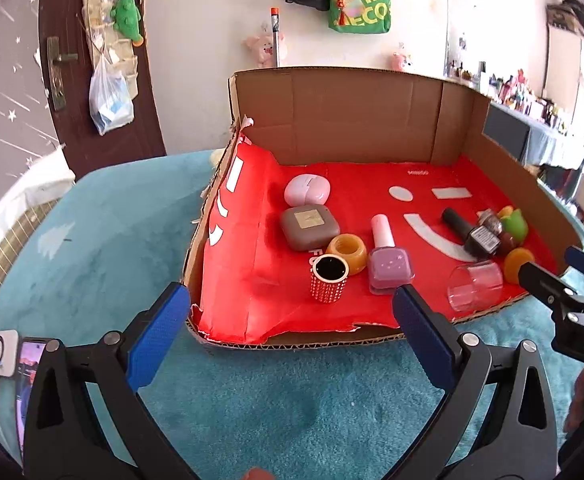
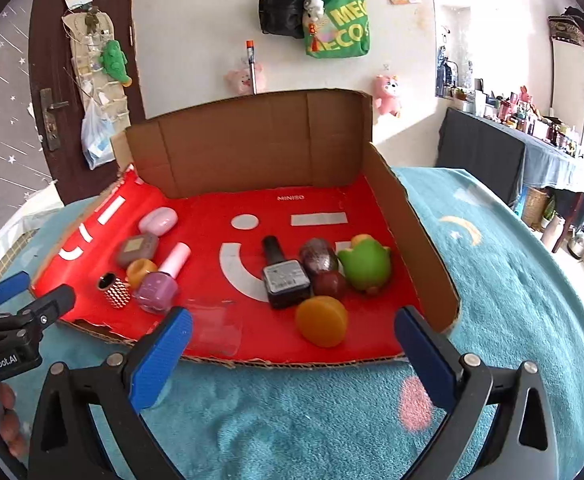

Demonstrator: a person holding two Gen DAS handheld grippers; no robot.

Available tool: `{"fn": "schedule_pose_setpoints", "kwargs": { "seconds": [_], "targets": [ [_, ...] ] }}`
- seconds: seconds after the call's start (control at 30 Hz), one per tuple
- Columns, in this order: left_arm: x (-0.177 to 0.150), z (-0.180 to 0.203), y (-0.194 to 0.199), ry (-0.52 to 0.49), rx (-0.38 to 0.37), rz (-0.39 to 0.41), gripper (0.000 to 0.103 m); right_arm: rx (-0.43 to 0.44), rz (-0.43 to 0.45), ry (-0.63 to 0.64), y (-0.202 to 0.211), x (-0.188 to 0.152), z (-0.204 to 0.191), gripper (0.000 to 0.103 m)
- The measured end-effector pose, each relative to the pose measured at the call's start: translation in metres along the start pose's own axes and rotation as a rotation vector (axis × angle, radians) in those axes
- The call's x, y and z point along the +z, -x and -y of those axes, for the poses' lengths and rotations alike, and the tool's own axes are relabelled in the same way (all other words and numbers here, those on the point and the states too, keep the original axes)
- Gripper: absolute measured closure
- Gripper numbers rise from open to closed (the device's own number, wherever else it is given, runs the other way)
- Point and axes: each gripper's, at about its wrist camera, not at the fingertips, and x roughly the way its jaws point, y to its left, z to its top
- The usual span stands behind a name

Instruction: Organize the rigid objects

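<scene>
Teal blanket under a red-lined box (image 1: pixel 343 120). Both grippers hover before its torn front edge, jaws wide, empty. Left gripper (image 1: pixel 292 312) faces the studded cup (image 1: pixel 329 279); right gripper (image 2: pixel 293 334) faces the orange disc (image 2: pixel 322 321), nearest it.

both grippers — left gripper (image 1: pixel 292 312) and right gripper (image 2: pixel 293 332) — point downward, fingers spread wide, holding nothing.

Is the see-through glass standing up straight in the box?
No, the clear glass lies tipped on its side on the red lining of the cardboard box, near the front edge.
</scene>
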Motion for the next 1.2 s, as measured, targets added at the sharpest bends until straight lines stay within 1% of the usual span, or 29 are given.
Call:
{"fn": "schedule_pose_setpoints", "kwargs": {
  "seconds": [0.17,0.37,0.4,0.5,0.7,1.03,1.2],
  "targets": [
    [-0.002,0.004,-0.001,-0.02,0.024,0.0,0.0,-0.008,-0.029,-0.004,-0.007,-0.005,0.001,0.0],
    [-0.003,0.006,-0.002,-0.031,0.032,-0.006,0.0,-0.03,-0.036,0.037,-0.011,-0.007,-0.004,0.0],
    [-0.003,0.007,-0.003,-0.032,0.03,-0.01,0.0,-0.033,-0.036,0.04,-0.011,-0.008,-0.005,0.0],
    [-0.006,0.004,-0.012,0.0,-0.03,-0.071,0.0,-0.035,-0.037,0.039,-0.011,-0.008,-0.005,0.0],
    [-0.008,0.01,-0.014,-0.024,-0.002,-0.062,0.0,-0.038,-0.038,0.042,-0.012,-0.009,-0.005,0.0],
    [-0.006,0.009,-0.016,-0.023,-0.007,-0.071,0.0,-0.041,-0.039,0.043,-0.012,-0.009,-0.006,0.0],
    [-0.004,0.008,-0.009,-0.011,-0.02,-0.051,0.0,-0.015,-0.044,0.036,-0.009,-0.006,-0.006,0.0]
  ]
}}
